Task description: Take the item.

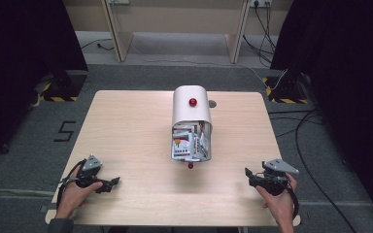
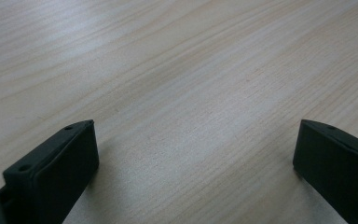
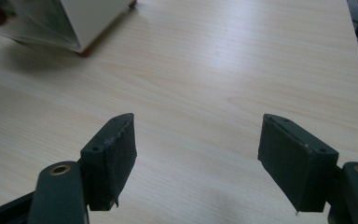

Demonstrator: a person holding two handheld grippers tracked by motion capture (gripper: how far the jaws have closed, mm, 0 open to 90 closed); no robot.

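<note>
Lying on desk (image 1: 126, 131), white bread-bin-like box (image 1: 191, 116), long axis running away from person, open end facing person; left hand-held gripper (image 1: 110, 183), right hand-held gripper (image 1: 249, 174) both spread wide, grasping nothing.

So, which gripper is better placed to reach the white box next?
Probably the right gripper: open, it looks at the white box. The left gripper, also open, faces bare table.

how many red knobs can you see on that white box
2. One red knob sits on the curved top of the white box; a second red knob is at the bottom edge of its open near end. Others may be hidden on the far side.
</note>
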